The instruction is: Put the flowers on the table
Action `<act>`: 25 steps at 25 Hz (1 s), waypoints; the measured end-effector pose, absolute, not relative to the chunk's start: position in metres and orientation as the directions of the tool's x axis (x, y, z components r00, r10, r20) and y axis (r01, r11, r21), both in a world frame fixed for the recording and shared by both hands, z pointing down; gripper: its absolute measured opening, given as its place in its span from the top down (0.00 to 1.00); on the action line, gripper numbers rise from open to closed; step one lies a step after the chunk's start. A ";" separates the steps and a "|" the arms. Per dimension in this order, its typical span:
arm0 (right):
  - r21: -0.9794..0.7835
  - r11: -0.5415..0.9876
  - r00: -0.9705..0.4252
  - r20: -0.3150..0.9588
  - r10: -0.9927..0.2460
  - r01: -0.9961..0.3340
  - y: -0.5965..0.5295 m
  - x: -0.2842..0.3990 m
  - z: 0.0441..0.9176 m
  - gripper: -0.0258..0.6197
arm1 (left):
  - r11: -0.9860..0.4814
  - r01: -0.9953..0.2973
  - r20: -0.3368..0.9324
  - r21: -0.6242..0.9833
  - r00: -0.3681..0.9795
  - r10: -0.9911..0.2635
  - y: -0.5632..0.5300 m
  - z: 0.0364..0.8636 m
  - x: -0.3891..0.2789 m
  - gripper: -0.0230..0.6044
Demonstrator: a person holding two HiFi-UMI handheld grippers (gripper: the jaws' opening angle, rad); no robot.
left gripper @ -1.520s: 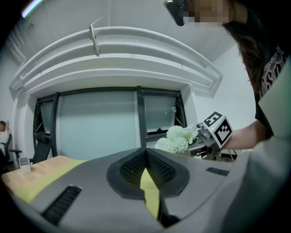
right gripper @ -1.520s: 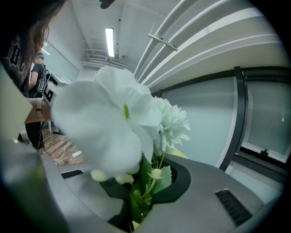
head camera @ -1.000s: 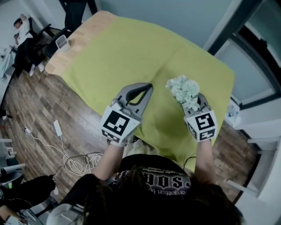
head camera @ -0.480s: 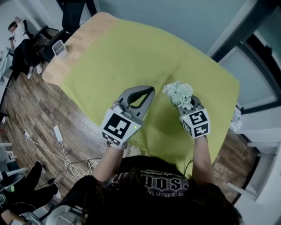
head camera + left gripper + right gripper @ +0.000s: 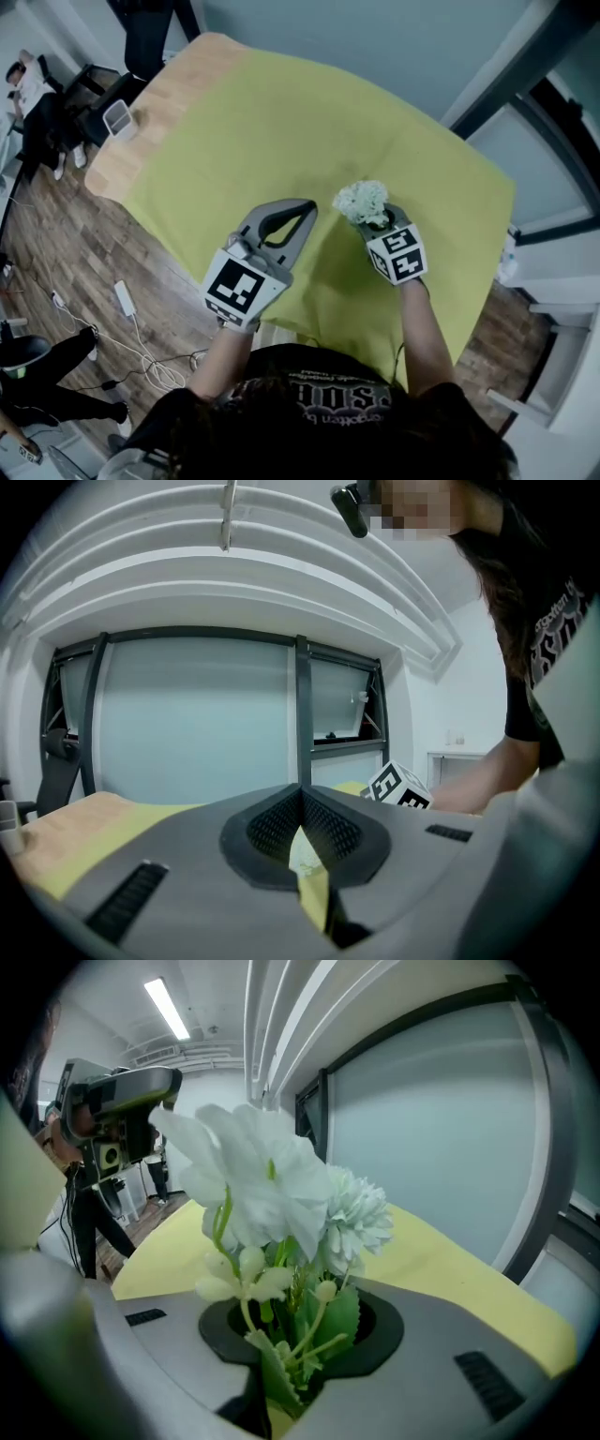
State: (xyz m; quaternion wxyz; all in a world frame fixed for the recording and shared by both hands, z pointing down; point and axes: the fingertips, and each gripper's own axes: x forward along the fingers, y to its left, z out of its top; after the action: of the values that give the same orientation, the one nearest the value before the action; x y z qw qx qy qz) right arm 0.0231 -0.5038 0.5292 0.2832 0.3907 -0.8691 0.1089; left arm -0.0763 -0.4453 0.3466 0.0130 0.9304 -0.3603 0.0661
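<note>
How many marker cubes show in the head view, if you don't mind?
2: the left cube, lower left of centre; the right cube, right of centre, near the flowers. None appears hidden.

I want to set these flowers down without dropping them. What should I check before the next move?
1. Hold: flowers in the right gripper: ok; the stems stand between its jaws, which have just been opening.
2. Grip pressing on the stems: cannot tell.
3. Flowers above the yellow cloth on the table: ok.
4. Flowers touching the cloth: cannot tell.
5. Clearance of the left gripper from the flowers: ok; apart, shut, empty.
</note>
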 end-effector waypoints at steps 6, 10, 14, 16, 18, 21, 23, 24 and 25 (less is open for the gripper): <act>0.004 0.673 -0.510 0.649 -0.565 -0.740 -0.517 0.018 0.564 0.76 | -0.743 -0.670 0.133 -0.009 0.735 -0.665 -0.452 0.350 -0.083 0.97; -0.014 0.679 -0.505 0.680 -0.531 -0.734 -0.518 0.016 0.582 0.72 | -0.749 -0.663 0.136 0.001 0.742 -0.657 -0.454 0.354 -0.085 0.97; -0.027 0.686 -0.505 0.699 -0.507 -0.727 -0.520 0.014 0.593 0.65 | -0.745 -0.667 0.128 0.010 0.740 -0.660 -0.455 0.353 -0.086 0.97; -0.060 0.679 -0.511 0.707 -0.489 -0.732 -0.518 0.014 0.598 0.59 | -0.748 -0.664 0.131 0.011 0.742 -0.657 -0.456 0.354 -0.085 0.97; -0.087 0.675 -0.518 0.715 -0.470 -0.733 -0.513 0.012 0.603 0.51 | -0.752 -0.659 0.124 0.021 0.748 -0.652 -0.455 0.353 -0.085 0.97; -0.070 0.687 -0.515 0.717 -0.469 -0.723 -0.508 0.010 0.602 0.47 | -0.757 -0.652 0.124 0.027 0.754 -0.645 -0.452 0.353 -0.085 0.97; -0.043 0.691 -0.509 0.710 -0.487 -0.721 -0.508 0.012 0.596 0.46 | -0.759 -0.650 0.128 0.023 0.755 -0.643 -0.451 0.354 -0.082 0.97; -0.030 0.688 -0.505 0.703 -0.501 -0.725 -0.508 0.014 0.591 0.46 | -0.760 -0.649 0.128 0.020 0.756 -0.642 -0.451 0.354 -0.081 0.97; -0.020 0.681 -0.500 0.695 -0.517 -0.732 -0.507 0.016 0.587 0.46 | -0.761 -0.648 0.128 0.017 0.757 -0.641 -0.450 0.354 -0.079 0.97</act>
State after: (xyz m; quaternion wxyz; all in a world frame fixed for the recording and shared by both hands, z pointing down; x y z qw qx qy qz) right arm 0.0160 -0.5068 0.5869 0.3399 0.3666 -0.8515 0.1582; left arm -0.0794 -0.4500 0.3543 0.0300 0.9367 -0.3442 0.0571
